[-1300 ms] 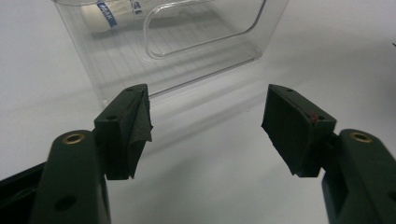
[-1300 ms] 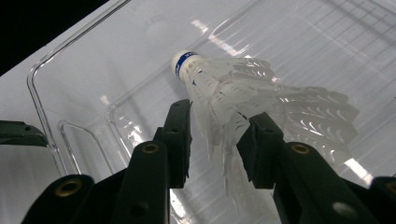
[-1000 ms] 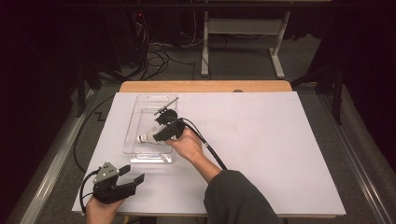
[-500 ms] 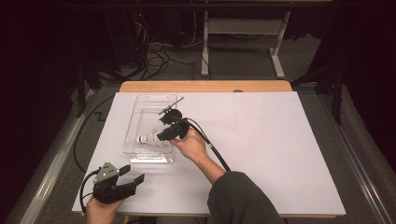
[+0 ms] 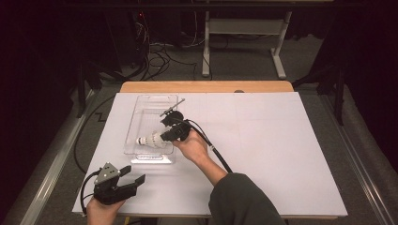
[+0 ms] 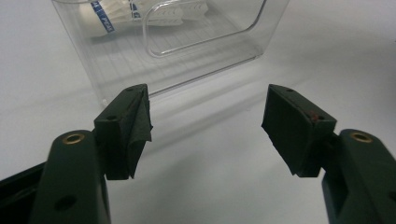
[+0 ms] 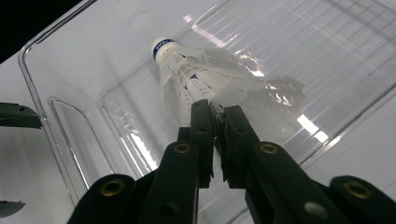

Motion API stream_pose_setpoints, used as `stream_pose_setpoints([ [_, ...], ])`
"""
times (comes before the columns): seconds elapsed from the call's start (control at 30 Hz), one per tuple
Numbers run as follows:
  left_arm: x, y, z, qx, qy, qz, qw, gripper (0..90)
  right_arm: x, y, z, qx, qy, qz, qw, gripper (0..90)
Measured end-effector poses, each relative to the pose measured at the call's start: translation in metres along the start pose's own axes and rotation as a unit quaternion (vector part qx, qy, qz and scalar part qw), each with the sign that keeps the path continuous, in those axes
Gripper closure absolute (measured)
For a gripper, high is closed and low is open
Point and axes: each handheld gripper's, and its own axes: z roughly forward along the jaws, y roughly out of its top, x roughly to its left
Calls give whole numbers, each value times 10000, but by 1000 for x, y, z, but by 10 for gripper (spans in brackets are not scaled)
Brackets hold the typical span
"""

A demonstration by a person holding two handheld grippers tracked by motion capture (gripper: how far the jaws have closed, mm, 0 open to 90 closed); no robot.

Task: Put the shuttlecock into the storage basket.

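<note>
High view: right gripper (image 5: 164, 135) is held over the clear tray (image 5: 149, 102) on the counter (image 5: 281, 140); its jaws have just been closing on the shuttlecock (image 5: 149, 139).
Left gripper view: left gripper (image 6: 208, 126) jaws are spread, nothing between.
Right gripper view: shuttlecock (image 7: 210, 84) feathers are pinched, cork pointing away, inside the tray.

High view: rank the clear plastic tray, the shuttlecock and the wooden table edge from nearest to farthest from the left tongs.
1. Clear plastic tray, near end just beyond the left tongs.
2. Shuttlecock, inside the tray.
3. Wooden table edge, far side.
</note>
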Motion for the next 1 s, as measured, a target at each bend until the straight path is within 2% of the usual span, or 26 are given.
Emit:
stream_pose_setpoints([
  [0.23, 0, 0, 0, -2, -10, 5, 10000, 333, 1, 2, 6, 1, -11, -7, 10000, 874],
  [0.77, 0, 0, 0, 7, -16, 11, 10000, 333, 2, 0, -7, -72, -120, -34, 9999, 688],
  [1.0, -1, 0, 1, 11, -28, 3, 10000, 333, 1, -3, -16, -273, -156, -79, 9995, 648],
])
